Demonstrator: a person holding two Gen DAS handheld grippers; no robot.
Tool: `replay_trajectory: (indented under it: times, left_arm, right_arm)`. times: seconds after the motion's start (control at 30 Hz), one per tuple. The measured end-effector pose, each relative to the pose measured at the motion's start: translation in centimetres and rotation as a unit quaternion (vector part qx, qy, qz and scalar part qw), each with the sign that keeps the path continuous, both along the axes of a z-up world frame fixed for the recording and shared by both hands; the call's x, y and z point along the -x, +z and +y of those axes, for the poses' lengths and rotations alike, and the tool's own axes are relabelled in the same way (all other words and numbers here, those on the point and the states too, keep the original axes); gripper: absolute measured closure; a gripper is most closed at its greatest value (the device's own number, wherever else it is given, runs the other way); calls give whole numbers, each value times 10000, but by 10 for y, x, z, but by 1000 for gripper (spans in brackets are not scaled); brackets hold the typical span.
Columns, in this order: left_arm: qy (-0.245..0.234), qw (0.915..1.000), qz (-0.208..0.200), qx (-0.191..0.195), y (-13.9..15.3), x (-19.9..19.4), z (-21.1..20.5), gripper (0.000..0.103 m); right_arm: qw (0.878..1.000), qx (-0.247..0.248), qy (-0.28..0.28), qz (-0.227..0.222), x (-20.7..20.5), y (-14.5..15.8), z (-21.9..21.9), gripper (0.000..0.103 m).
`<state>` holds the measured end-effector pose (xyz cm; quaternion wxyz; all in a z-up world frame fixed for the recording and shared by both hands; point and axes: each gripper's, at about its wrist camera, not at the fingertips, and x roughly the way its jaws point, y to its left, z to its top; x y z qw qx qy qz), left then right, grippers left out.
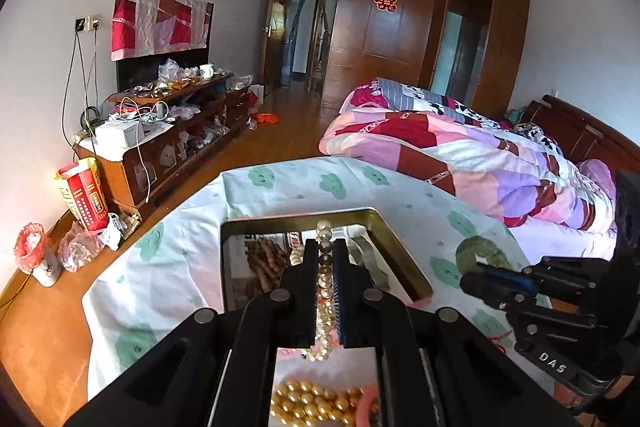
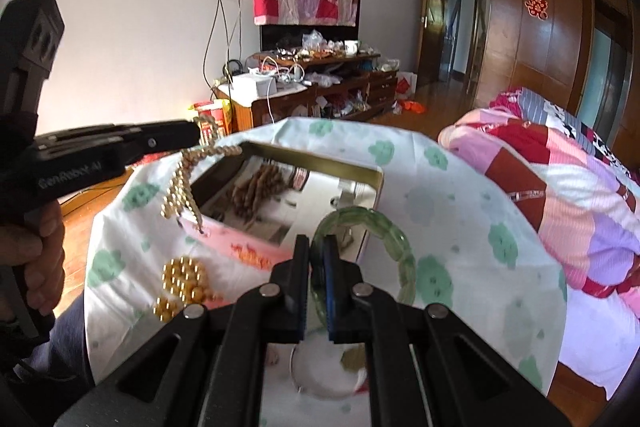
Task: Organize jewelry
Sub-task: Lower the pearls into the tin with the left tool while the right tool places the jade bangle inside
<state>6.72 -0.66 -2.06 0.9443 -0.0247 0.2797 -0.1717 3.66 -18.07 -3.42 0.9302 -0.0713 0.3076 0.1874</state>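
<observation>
My left gripper (image 1: 329,251) is shut on a pale gold bead necklace (image 1: 325,279) and holds it over the near-left corner of the open metal tin (image 1: 404,251). In the right wrist view the left gripper (image 2: 192,135) dangles the necklace (image 2: 182,187) above the tin's rim (image 2: 372,195). My right gripper (image 2: 317,247) is shut on a green jade bangle (image 2: 400,247), lifted just in front of the tin. A gold bead bracelet (image 2: 182,283) lies on the cloth to the left. The right gripper (image 1: 468,279) shows in the left wrist view.
The tin sits on a small table covered by a white cloth with green clouds (image 2: 460,219). A thin silver bangle (image 2: 316,379) lies under my right gripper. A bed with a pink quilt (image 2: 560,187) is to the right, and a cluttered wooden cabinet (image 2: 320,87) stands behind.
</observation>
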Motion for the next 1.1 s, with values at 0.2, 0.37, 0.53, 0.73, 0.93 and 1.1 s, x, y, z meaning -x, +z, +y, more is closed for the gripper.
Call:
replay_trajectory:
  times: [0.2,0.37,0.53,0.73,0.93,1.1]
  left_arm:
    - [77,9999,48,-84,-4,-15,0,97]
    - [129,9998,77,-125,-6,-23,-1,97]
    - [144,9997,87,-198,-8,-30,-2,97]
    - [183,9994,131,-261,-11,-39,-2,97]
    - [253,9990,227,-296,-17,-47,-2,97]
    - [257,9987,314,-321,-23,-51,-4,97]
  right_arm:
    - [9999,8,56,-151,-19,9,4,94]
    - [9998,32,82,-175,-33,9,8,94]
    - [9998,26,104,-194,-44,10,13,94]
    - [9996,33,176,-231,-55,10,24,94]
    - [9996,37,194,-193,-66,5,33,94]
    - [9997,-8,187,-145,-73,0,35,94]
